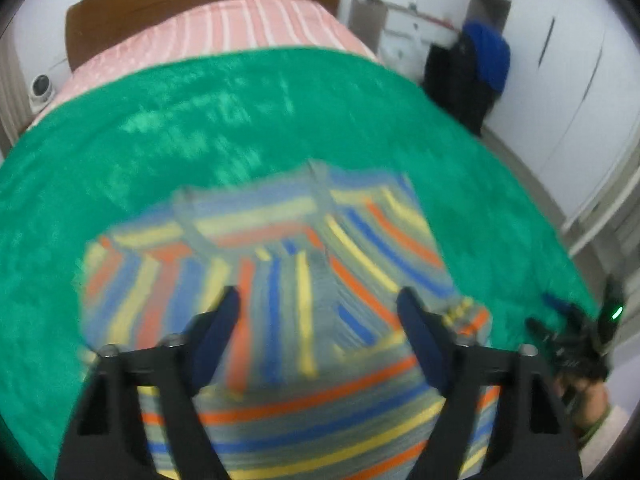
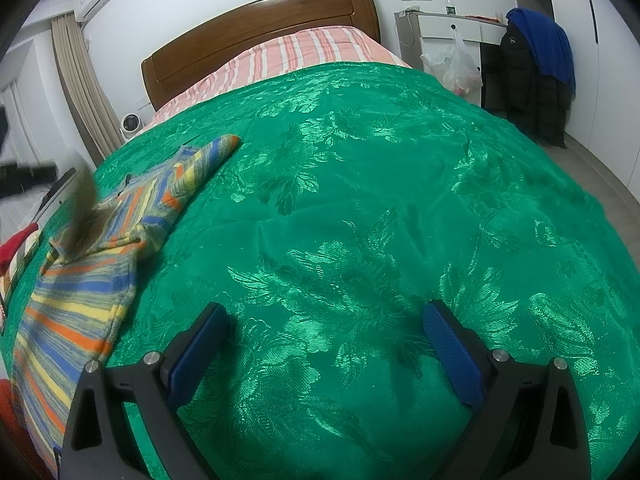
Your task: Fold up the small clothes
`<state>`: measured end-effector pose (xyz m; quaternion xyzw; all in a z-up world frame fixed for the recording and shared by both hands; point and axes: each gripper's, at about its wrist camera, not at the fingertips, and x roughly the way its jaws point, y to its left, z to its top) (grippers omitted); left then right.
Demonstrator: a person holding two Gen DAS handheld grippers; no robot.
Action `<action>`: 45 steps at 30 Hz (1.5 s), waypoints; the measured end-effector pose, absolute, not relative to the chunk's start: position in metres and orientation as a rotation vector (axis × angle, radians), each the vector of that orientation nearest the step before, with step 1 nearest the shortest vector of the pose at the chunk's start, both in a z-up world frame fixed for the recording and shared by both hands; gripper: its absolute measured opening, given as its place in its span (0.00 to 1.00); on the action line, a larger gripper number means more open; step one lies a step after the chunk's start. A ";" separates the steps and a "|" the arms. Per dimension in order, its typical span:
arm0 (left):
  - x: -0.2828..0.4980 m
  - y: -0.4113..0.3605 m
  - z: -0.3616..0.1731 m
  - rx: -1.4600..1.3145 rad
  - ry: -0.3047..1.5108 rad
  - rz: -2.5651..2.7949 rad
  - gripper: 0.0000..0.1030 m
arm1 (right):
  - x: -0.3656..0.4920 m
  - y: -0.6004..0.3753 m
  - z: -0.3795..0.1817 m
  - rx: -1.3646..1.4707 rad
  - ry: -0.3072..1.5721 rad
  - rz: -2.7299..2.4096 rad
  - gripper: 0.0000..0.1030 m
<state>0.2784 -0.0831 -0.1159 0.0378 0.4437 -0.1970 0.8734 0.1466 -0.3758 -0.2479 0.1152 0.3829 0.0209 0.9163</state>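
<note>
On green bedspread [image 2: 360, 200] — striped garment [image 1: 280, 280]; both jaws spread, empty.

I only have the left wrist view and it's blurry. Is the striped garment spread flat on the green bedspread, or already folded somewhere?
Observer: The right wrist view is sharp: the striped garment has a sleeve folded across its body, its cuff toward the headboard.
Operator: Is the right gripper holding any of it?
Observer: No. The right gripper is open over bare green bedspread, to the garment's right.
Operator: Anything near the garment on its far side?
Observer: Yes, something red sits at the bed's left edge beside the garment; I cannot tell what it is.
</note>
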 end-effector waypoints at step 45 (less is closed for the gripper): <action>0.271 0.127 -0.147 -0.154 0.872 -0.092 0.40 | 0.145 -0.375 -0.249 0.236 0.779 0.043 0.95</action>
